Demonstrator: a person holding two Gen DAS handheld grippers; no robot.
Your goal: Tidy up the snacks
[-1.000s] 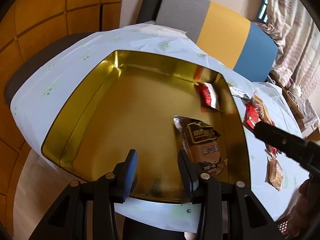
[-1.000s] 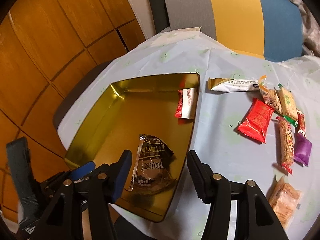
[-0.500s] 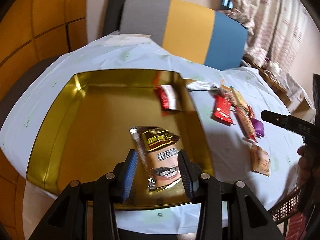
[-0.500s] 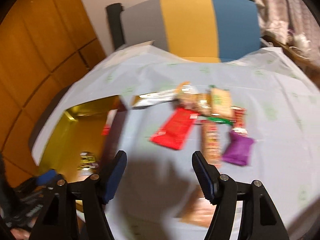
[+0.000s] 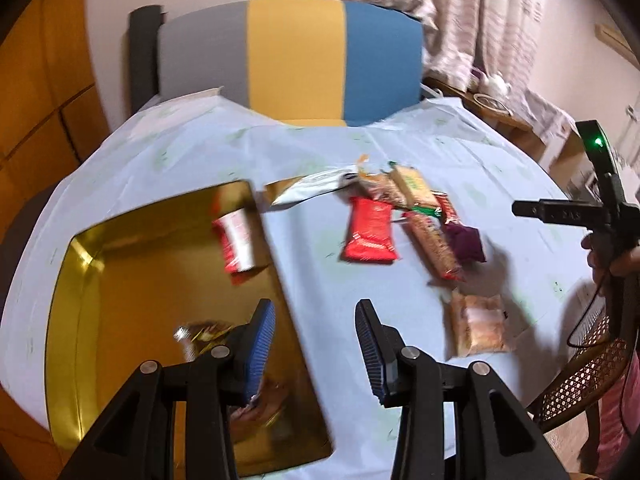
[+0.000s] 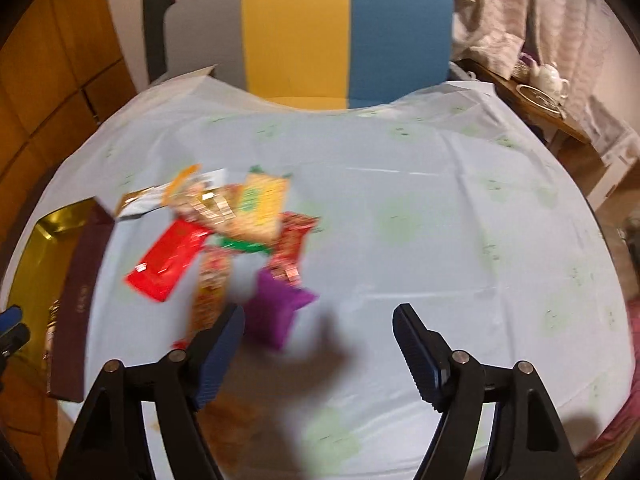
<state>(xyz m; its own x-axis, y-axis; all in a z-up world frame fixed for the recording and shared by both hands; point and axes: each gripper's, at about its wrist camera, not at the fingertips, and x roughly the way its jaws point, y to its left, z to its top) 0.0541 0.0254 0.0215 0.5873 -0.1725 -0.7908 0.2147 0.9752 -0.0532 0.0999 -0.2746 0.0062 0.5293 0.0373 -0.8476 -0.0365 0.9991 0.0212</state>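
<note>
A gold tin tray (image 5: 80, 312) lies on the left of the table and holds a red-and-white packet (image 5: 236, 240) and a brown packet (image 5: 204, 334). Loose snacks lie to its right: a red packet (image 5: 370, 230), a white bar (image 5: 316, 188), a purple packet (image 5: 464, 242) and a tan packet (image 5: 478, 324). My left gripper (image 5: 316, 350) is open and empty above the tray's right rim. My right gripper (image 6: 318, 356) is open and empty above the cloth, just right of the purple packet (image 6: 278, 312) and red packet (image 6: 168, 260).
A grey, yellow and blue chair back (image 5: 292, 56) stands behind the table. The light blue tablecloth (image 6: 440, 220) covers the right half. A side table with a teapot (image 6: 550, 76) stands at the back right. Wood panels line the left wall.
Both grippers have swung right, from over the tray towards the loose snacks. The tray has slid to the left of both views. Both stay open.
</note>
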